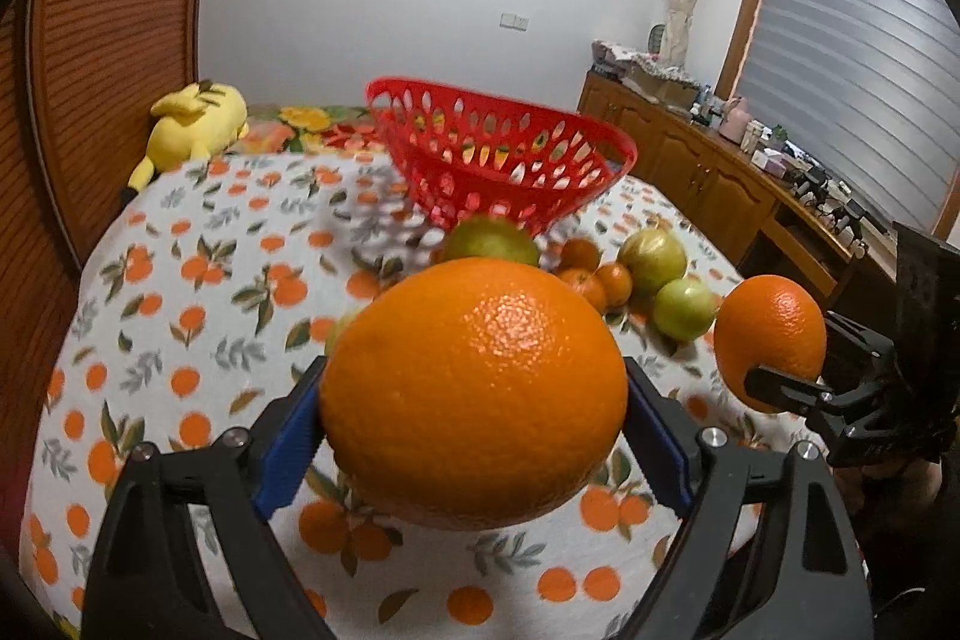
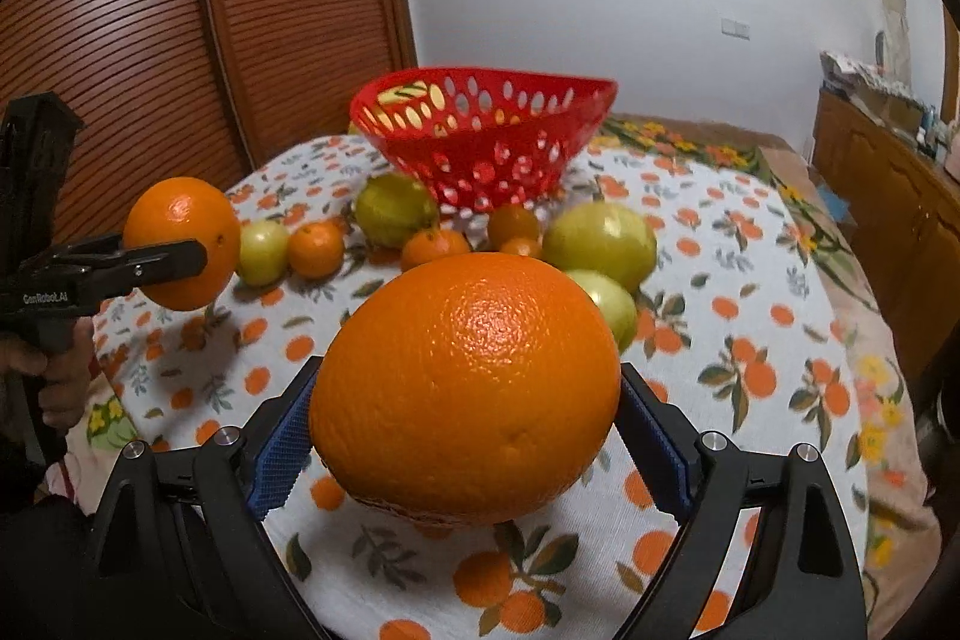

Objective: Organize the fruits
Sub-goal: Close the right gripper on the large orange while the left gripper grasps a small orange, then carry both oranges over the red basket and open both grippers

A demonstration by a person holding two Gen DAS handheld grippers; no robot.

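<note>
**Two oranges held above the fruit-print cloth**

Left wrist view: the left gripper [image 1: 474, 415] clamps a large orange [image 1: 474, 409] between its blue-padded fingers [image 1: 288, 451]. The fruit's long axis runs side to side across the grip, with a bright glare spot on its upper face; its underside is in shadow. Beyond it a red perforated basket [image 1: 510, 154] stands empty on the orange-print cloth [image 1: 180, 280], with a cluster of small tangerines [image 1: 600, 277] and green fruits [image 1: 654, 253] just in front. The surface looks like a bed rather than a bench. A yellow plush toy [image 1: 192, 124] lies at the far left, wooden cabinets [image 1: 690, 154] line the right wall under a blind. The right gripper [image 1: 780, 382] enters at the right edge, closed on a second orange [image 1: 771, 334].

Right wrist view: the right gripper [image 2: 465, 421] grips its orange [image 2: 465, 388], widest side to side, a small dimple on its lower right face. The basket [image 2: 480, 124] sits behind the loose fruit, slightly blurred. At left, the left gripper [image 2: 180, 253] pinches its orange [image 2: 183, 241], one finger crossing the fruit's front; a slatted wooden door [image 2: 180, 10] stands behind.
</note>
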